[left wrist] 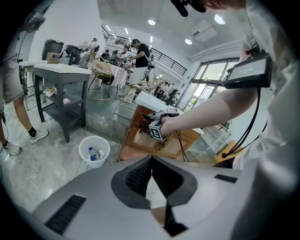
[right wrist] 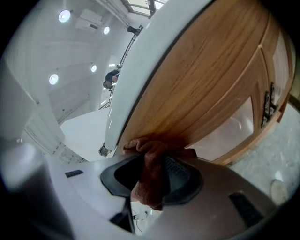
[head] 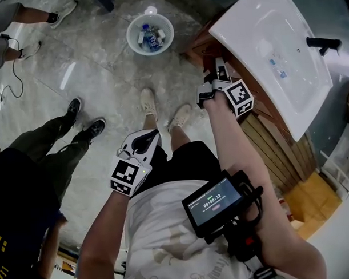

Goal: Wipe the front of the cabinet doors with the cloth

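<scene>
Your right gripper [head: 214, 76] is clamped on the cloth [right wrist: 149, 180]. The rust-brown fabric is pinched between the pads, with a bunched wad poking past the tips and touching the top of the wooden cabinet door [right wrist: 211, 79], just under the white basin [head: 274, 41]. Your left gripper [left wrist: 151, 158] hangs by your waist, well apart from the cabinet, with its jaws pressed together on nothing. The cloth looks soft, light and limp, so it will probably fold and drag rather than push back. It should behave best gripped at its gathered middle, as you have it, with enough fabric ahead of the tips that only cloth meets the wood. A grip too near an edge would likely let it slide out on a long stroke. The door front looks hard and smooth, so light pressure ought to be enough. Lower down there is a pale inset panel [right wrist: 229, 129] and a dark handle [right wrist: 267, 105], and loose cloth could catch on the handle.
</scene>
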The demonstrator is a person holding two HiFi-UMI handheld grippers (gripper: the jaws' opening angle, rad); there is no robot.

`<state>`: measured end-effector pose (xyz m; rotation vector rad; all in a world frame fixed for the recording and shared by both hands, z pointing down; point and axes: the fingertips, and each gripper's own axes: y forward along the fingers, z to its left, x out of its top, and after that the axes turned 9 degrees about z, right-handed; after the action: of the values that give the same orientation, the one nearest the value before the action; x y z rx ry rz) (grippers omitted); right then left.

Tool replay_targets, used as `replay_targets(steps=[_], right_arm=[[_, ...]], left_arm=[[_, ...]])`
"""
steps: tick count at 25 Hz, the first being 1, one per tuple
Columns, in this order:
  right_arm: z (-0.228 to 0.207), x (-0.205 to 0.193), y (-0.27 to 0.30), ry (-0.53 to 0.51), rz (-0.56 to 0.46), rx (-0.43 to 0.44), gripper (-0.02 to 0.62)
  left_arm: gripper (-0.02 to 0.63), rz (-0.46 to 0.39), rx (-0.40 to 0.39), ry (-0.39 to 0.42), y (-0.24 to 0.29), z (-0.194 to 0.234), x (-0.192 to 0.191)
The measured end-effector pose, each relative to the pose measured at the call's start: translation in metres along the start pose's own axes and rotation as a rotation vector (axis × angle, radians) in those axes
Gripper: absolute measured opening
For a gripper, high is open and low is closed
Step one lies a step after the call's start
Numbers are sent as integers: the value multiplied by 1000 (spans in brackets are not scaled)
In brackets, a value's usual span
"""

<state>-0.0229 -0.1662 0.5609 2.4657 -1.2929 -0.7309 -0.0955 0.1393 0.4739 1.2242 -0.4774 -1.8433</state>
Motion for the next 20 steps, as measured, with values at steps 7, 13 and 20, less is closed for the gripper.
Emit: replay_targets(steps=[7,13,20], right_arm=[[10,-20,29,11,40,29,126],[-1,-22,41,15,46,-17,126],[-57,-6,-2,33,-24,-174,126]], left_arm=[[12,35,-25,-1,4,5,-7],[12,63,-48,35,11,2,-4],[12,89,-54,67,16,12,1]])
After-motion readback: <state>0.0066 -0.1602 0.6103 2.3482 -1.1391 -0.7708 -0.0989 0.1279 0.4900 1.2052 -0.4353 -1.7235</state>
